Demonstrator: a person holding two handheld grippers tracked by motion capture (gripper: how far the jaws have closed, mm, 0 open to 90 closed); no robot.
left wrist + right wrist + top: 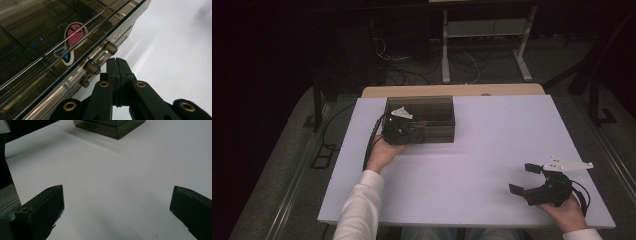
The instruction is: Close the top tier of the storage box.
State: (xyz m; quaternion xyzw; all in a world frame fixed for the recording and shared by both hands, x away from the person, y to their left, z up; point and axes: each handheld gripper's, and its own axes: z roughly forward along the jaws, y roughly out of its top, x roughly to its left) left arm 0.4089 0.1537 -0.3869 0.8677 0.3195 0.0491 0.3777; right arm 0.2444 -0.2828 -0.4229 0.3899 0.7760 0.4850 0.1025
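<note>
**Latch of the smoky box under the left jaws**

Nearest the person, the right gripper (532,179) rests on the bare white desk (472,165), well to the near right of the box, its jaws spread wide and holding nothing; the right gripper view looks between them across open desk toward the box (110,127).

Farther in, the left gripper (117,67) sits at the box's near left corner. Its jaws are clenched together, with nothing clearly caught between them; their tips stand just beside the small clear latch (100,58) on the front edge of the box (422,119), perhaps touching it. I cannot tell whether they press it.

The box is a dark translucent case near the far left middle of the desk, lid (50,30) apparently down, with a pink and blue fish sticker (71,41) showing on or through the top.

The step in hand looks like working the latch to open the lid. The next move likely calls for a short nudge or lift at the latch while the box is kept from sliding; the idle right gripper could brace it. Nothing lies between that gripper and the box. Beyond the desk, cables (422,60) and a metal frame (484,30) stand on the floor, out of the way.
</note>
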